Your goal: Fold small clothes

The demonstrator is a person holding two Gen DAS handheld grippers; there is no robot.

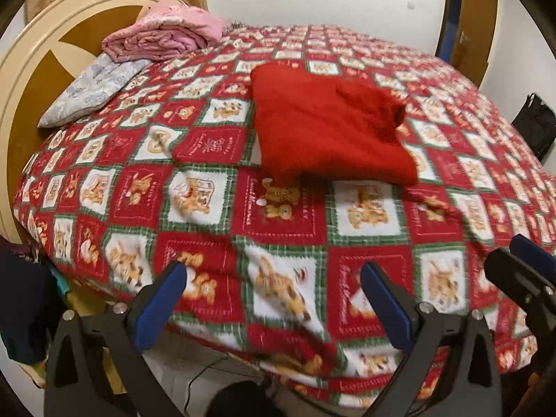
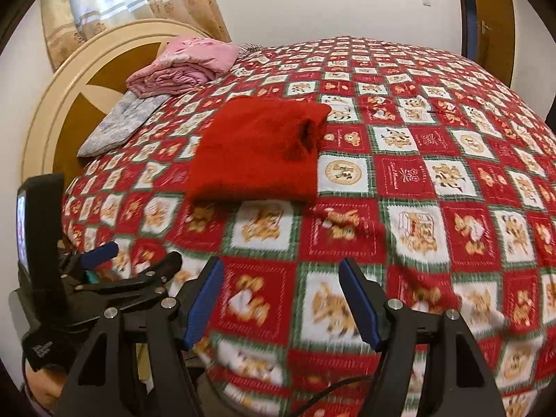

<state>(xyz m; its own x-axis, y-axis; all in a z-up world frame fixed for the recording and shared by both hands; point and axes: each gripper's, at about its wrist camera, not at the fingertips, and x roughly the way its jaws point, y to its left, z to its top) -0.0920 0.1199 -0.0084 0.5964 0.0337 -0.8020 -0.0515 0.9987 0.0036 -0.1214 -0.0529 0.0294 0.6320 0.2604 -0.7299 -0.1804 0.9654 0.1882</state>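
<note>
A red fuzzy garment [image 1: 326, 125] lies folded into a rough rectangle in the middle of the bed; it also shows in the right wrist view [image 2: 257, 149]. My left gripper [image 1: 274, 278] is open and empty, held over the near edge of the bed, well short of the garment. My right gripper [image 2: 281, 278] is open and empty too, over the near edge. The right gripper's tip [image 1: 521, 267] shows at the right of the left wrist view, and the left gripper [image 2: 114, 271] shows at the left of the right wrist view.
The bed is covered by a red, white and green patchwork blanket [image 1: 278, 215] with bear prints. A folded pink quilt [image 1: 163, 34] and a grey floral pillow [image 1: 90, 93] lie by the cream headboard [image 1: 21, 80]. A door [image 2: 493, 17] stands at the far right.
</note>
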